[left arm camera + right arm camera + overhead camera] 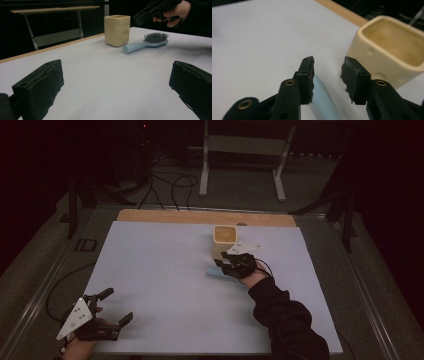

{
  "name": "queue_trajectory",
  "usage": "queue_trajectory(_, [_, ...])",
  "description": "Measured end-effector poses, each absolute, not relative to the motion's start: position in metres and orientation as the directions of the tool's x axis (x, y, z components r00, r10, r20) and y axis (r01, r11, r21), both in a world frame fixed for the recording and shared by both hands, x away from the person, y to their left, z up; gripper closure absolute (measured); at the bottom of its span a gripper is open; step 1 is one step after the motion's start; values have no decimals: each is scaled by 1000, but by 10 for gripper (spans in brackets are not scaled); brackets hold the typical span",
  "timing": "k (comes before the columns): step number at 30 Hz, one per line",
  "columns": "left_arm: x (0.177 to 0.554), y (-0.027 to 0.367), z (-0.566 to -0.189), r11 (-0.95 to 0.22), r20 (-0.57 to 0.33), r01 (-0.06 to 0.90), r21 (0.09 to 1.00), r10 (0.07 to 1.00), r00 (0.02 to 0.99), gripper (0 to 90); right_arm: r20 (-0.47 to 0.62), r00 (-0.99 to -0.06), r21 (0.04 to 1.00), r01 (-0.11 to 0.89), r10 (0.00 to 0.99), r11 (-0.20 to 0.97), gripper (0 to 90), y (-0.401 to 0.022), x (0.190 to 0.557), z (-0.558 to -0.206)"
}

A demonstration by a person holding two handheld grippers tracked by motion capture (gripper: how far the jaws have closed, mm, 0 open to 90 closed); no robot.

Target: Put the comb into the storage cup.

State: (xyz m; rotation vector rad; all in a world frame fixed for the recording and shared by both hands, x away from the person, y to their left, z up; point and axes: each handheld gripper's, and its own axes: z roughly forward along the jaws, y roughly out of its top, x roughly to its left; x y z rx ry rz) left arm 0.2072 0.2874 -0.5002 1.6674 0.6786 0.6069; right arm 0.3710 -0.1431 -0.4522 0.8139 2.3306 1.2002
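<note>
On the white table cover (165, 290), toward its far side, your right gripper (231, 265) hangs over the handle of a light blue hairbrush (145, 43), with a cream square cup (224, 240) standing upright just beyond it. Seen from the right gripper view, your two black jaws stand fairly narrow, one on each side of the brush's pale blue handle (324, 100), and a gap shows between the right-hand pad and the handle, so nothing is clamped; whether the left-hand pad touches the handle you cannot tell from here. That same view shows the cup (392, 52) close at the right of your jaws, its open mouth facing up and its inside a darker tan. From the left gripper view, the hairbrush lies flat with its bristles up, the handle end pointing toward the camera's left and the bristled head near your right hand (175, 12), which holds the gripper just above the brush. The cup (117, 30) stands just beside the handle end, near but apart from it. Down at the near left corner of the cover, your left gripper (107, 312) rests low with its jaws spread wide and nothing between them, well apart from the brush and the cup. A wooden strip (200, 216) of the table edge shows beyond the cover, behind the cup.
</note>
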Motion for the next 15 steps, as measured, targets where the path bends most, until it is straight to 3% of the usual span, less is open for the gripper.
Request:
queue_trajectory(11, [207,287,-500,-157,36,110,981,714,699,0,-77,-729,772,388,680,504,861,-130,383,-474])
queue_trajectory(15, [207,288,-500,-153,32,113,982,716,697,0,-81,-728,753,403,681,520,900,-124,387,-479])
